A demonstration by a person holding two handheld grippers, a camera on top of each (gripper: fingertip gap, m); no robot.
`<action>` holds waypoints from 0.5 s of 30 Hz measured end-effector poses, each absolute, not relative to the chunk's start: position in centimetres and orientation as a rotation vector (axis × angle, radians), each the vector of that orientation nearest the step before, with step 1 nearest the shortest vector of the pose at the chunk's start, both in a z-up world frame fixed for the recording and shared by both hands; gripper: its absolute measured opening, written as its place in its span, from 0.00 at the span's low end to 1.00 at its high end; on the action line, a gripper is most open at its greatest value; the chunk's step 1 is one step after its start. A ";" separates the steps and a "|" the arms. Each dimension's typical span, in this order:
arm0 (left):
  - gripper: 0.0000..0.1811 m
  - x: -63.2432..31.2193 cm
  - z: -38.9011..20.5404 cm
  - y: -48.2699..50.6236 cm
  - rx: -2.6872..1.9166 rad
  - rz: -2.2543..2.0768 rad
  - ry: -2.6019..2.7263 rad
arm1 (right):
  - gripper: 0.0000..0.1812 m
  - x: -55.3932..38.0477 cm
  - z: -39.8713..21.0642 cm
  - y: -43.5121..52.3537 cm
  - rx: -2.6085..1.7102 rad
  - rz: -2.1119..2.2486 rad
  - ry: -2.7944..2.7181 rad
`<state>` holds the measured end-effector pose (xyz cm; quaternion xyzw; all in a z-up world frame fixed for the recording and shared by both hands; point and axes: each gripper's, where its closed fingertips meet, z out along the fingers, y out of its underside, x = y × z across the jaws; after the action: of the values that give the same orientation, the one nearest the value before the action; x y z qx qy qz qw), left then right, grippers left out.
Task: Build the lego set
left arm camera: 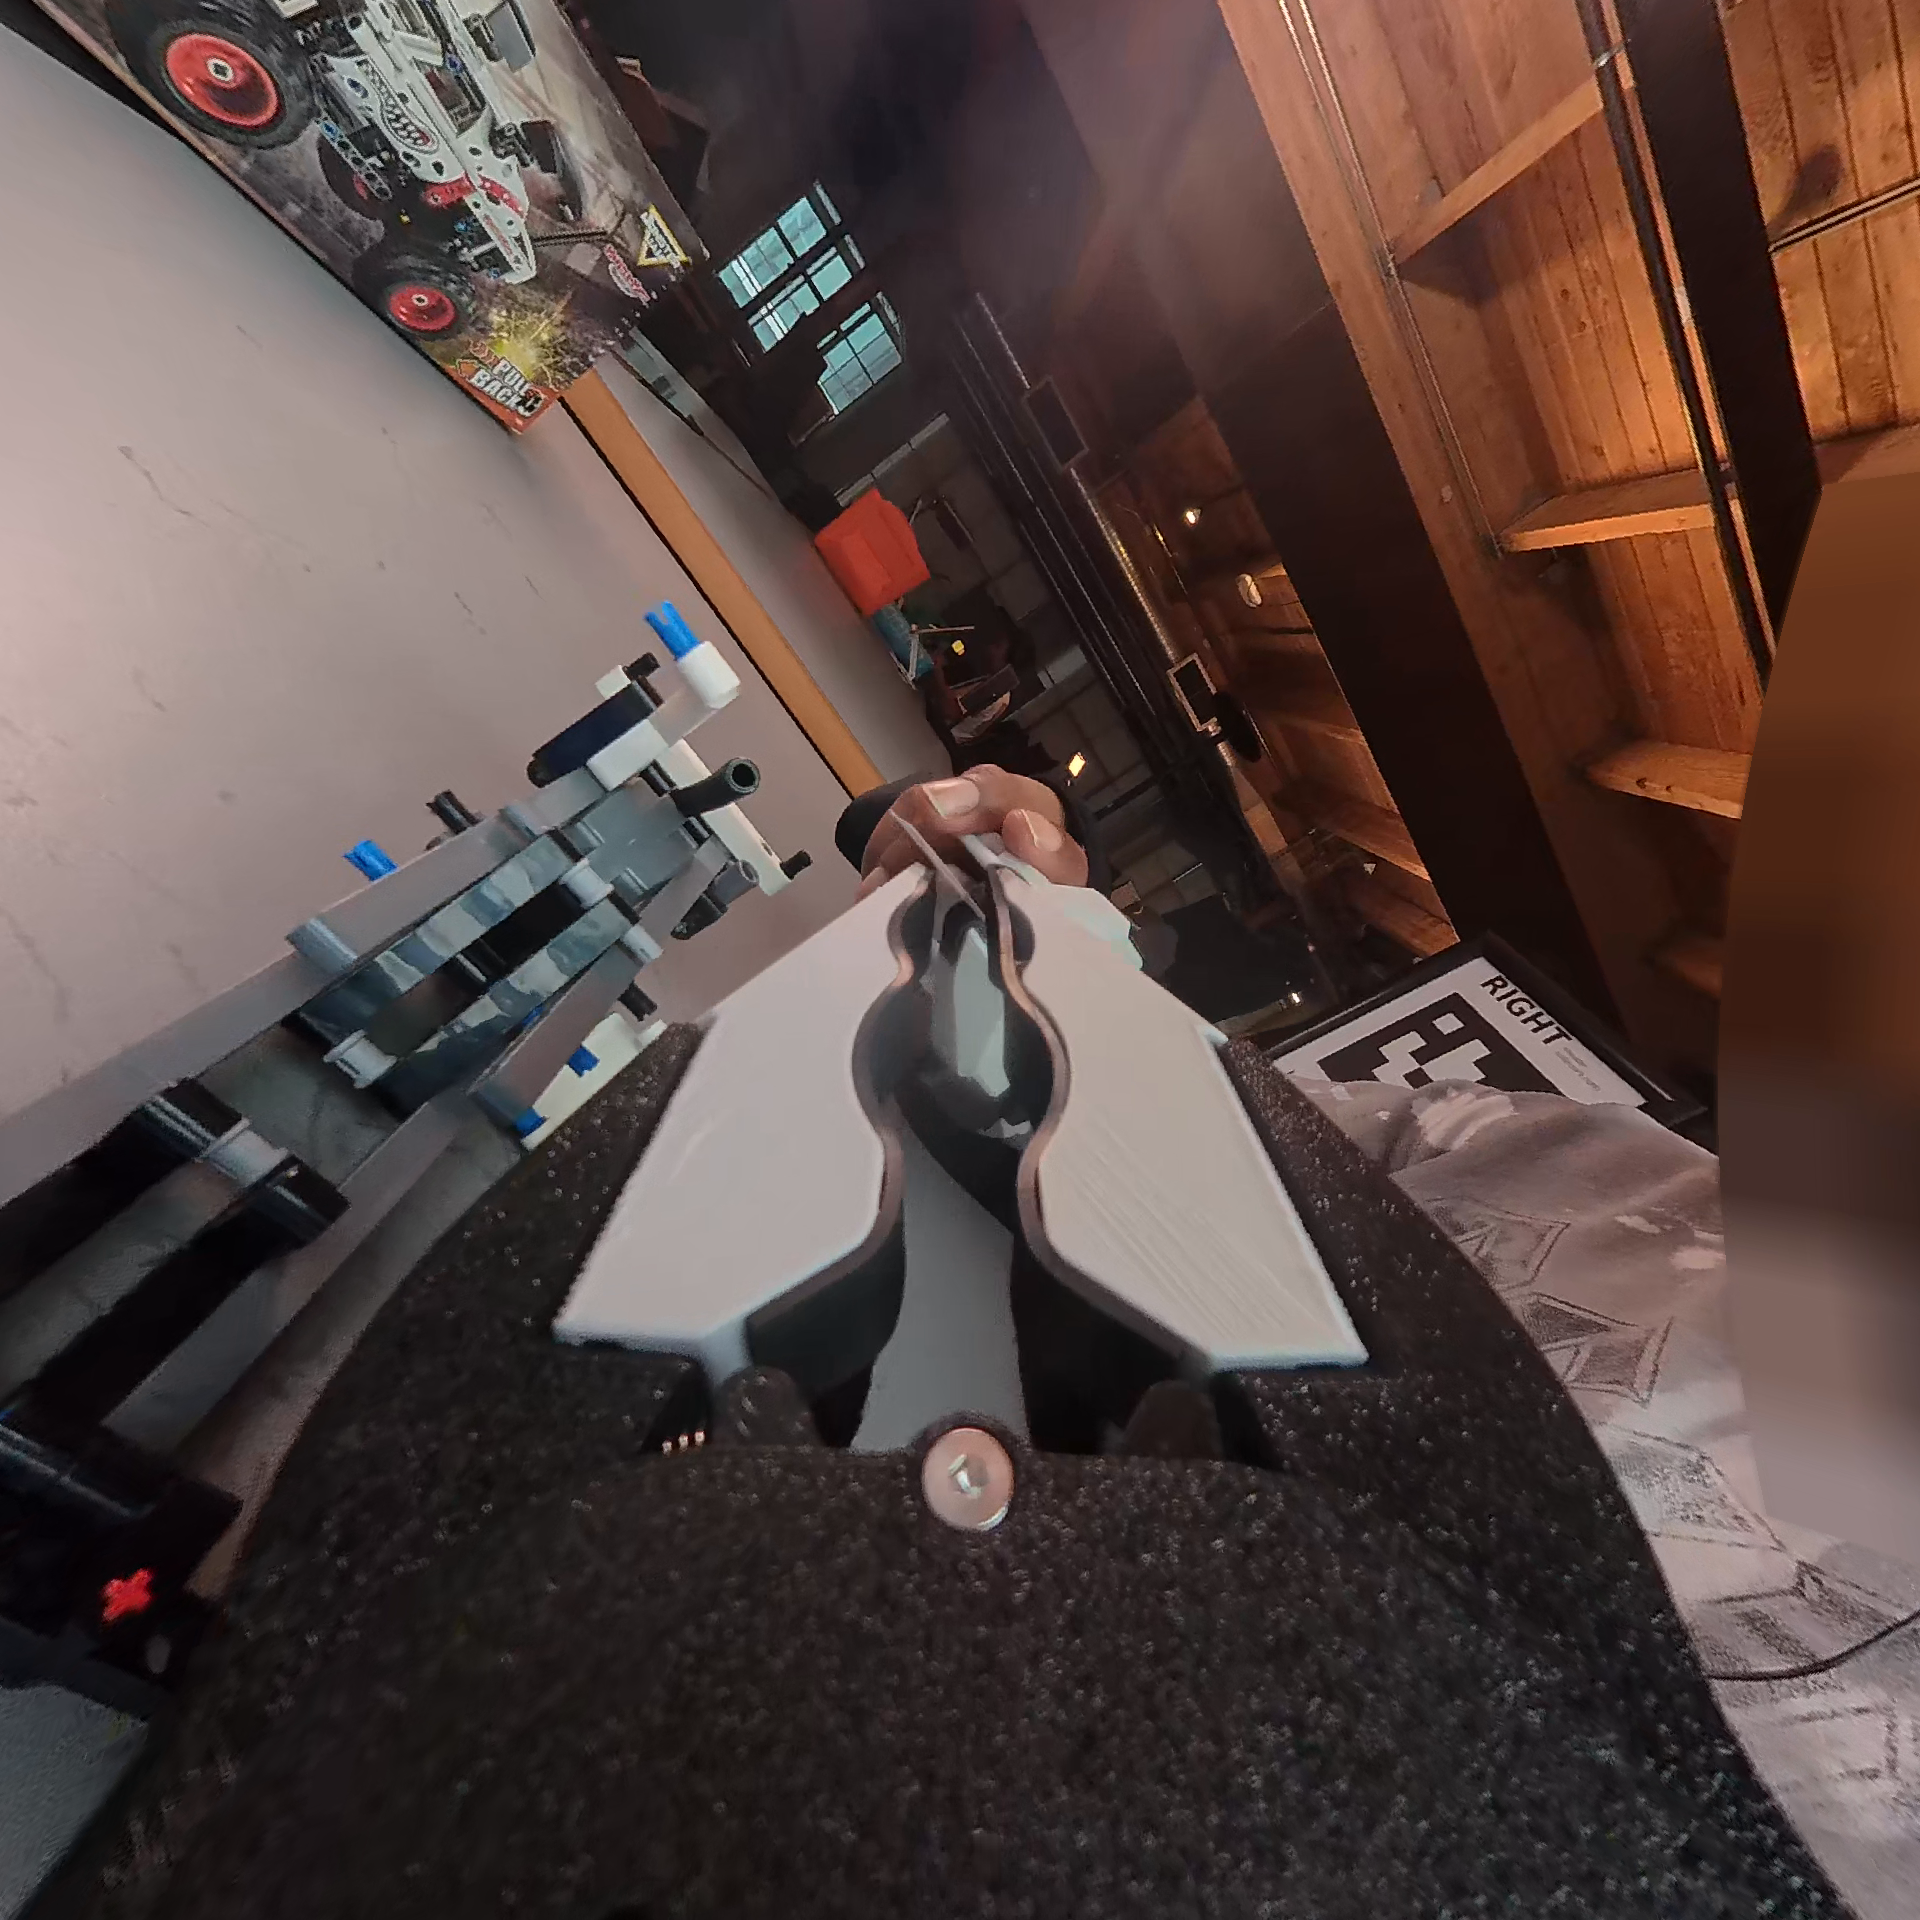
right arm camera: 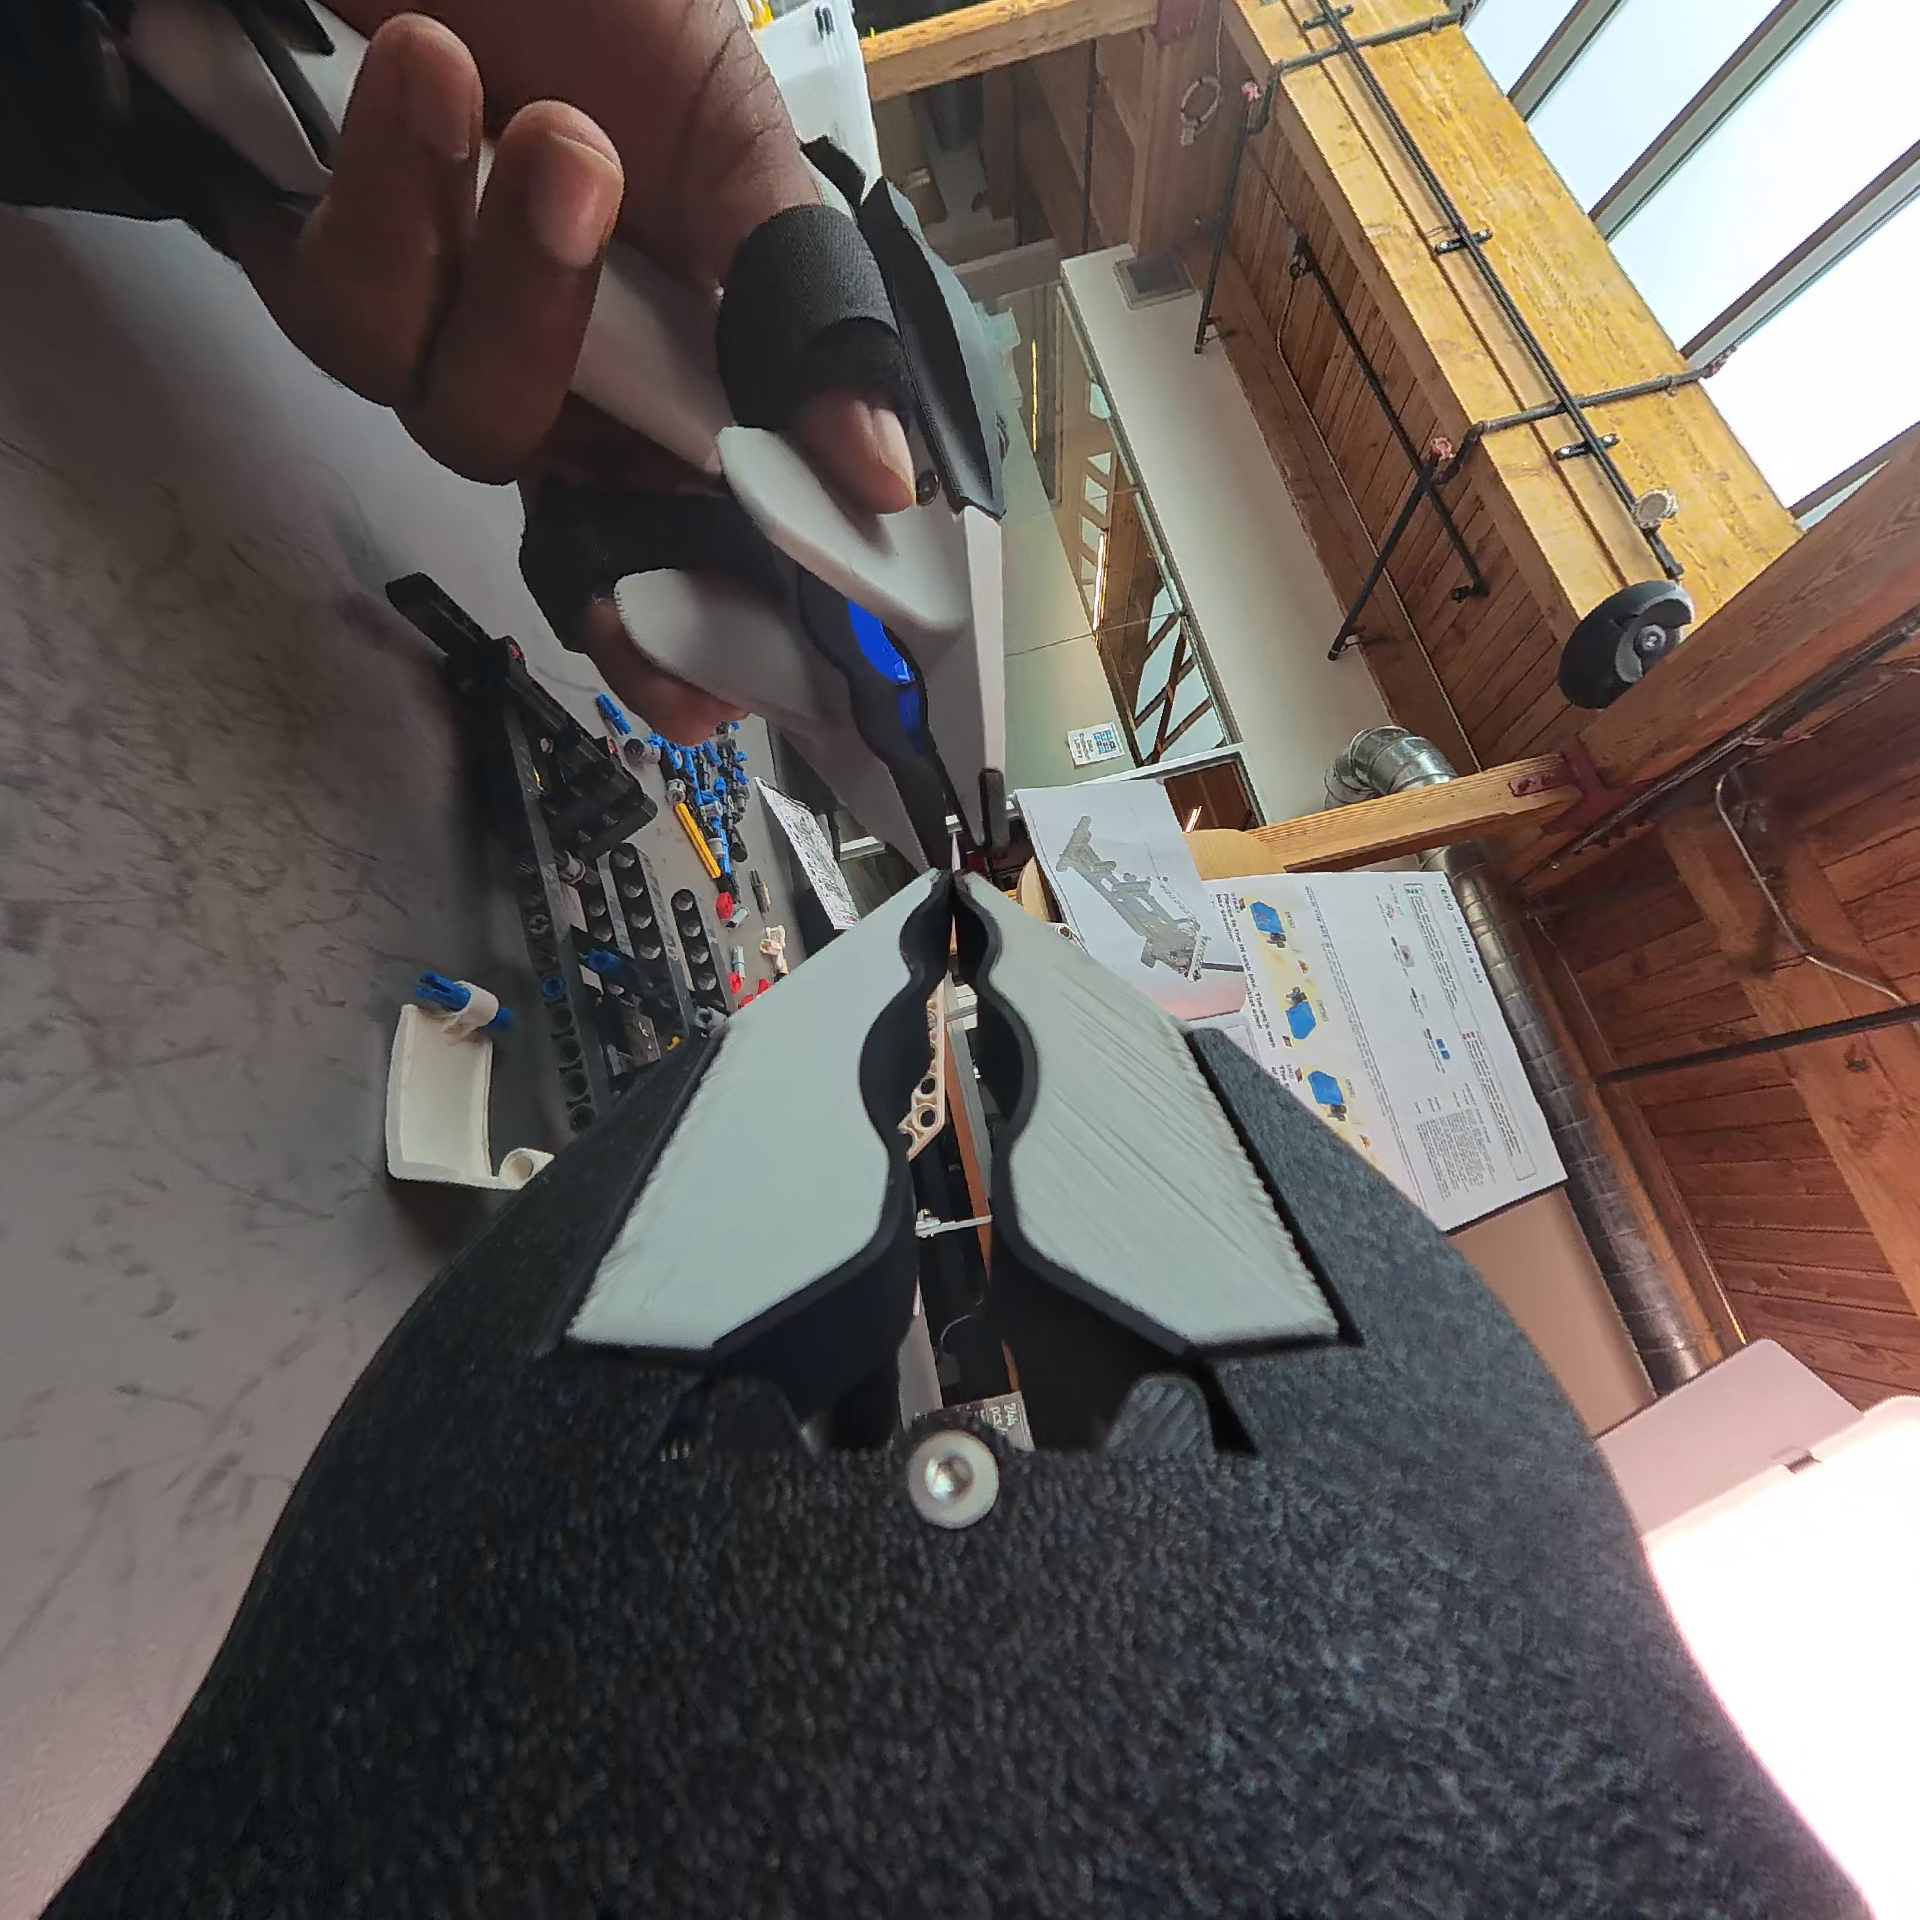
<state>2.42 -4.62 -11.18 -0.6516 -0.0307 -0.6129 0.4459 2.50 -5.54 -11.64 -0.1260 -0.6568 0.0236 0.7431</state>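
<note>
Left wrist view – tongs: the left tongs (left arm camera: 961, 883) are lying tilted over the pale grey bench (left arm camera: 260, 540), their white, black-edged fingers drawn together at the tips. Whether they are pinching a small piece, I cannot tell.
Left wrist view – facing arm: the right hand (left arm camera: 977, 821) is sitting just beyond the left tongs' tips, nearly touching them.
Left wrist view – task's thing: the half-built grey, black and white beam chassis with blue pins (left arm camera: 499, 935) is resting on the bench just beside the left tongs. Its long axis is running roughly alongside their fingers, so the left arm is looking the nearer one.
Left wrist view – surroundings: the printed cardboard set box (left arm camera: 416, 187) is lying well beyond the left tongs, past the chassis. A black-and-white marker card (left arm camera: 1455, 1049) is sitting on their opposite side.
Right wrist view – tongs: the right tongs (right arm camera: 954, 888) are meeting the left tongs tip to tip, fingers clenched with no gap at the ends. What is between them is too small to tell.
Right wrist view – left tongs: the left hand (right arm camera: 520, 208) is gripping them, and something blue (right arm camera: 883, 665) is showing in their hollow.
Right wrist view – parts: a heap of small blue, grey, red and yellow loose pieces (right arm camera: 707, 790) and black perforated beams (right arm camera: 623, 935) are lying on the bench beneath the left tongs. A white curved panel (right arm camera: 447, 1091) is lying farther out.
Right wrist view – obstruction: the white instruction sheets (right arm camera: 1382, 1039) are standing behind the left tongs, and nothing seems to be blocking the meeting point.
</note>
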 end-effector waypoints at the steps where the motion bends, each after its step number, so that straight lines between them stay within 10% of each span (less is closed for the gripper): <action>1: 0.05 2.5 -11.3 -4.6 -1.621 -1.515 -0.076 | 0.00 2.5 -11.7 -5.6 -0.272 0.051 -1.440; 15: 0.00 2.6 -11.8 -4.7 -1.693 -1.389 0.011 | 0.09 3.1 -12.6 -5.3 -0.553 0.460 -1.621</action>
<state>2.64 -4.69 -11.76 -0.6872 0.0045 -0.5638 0.4581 3.10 -5.32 -12.56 -0.2414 -0.7085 0.2011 0.6319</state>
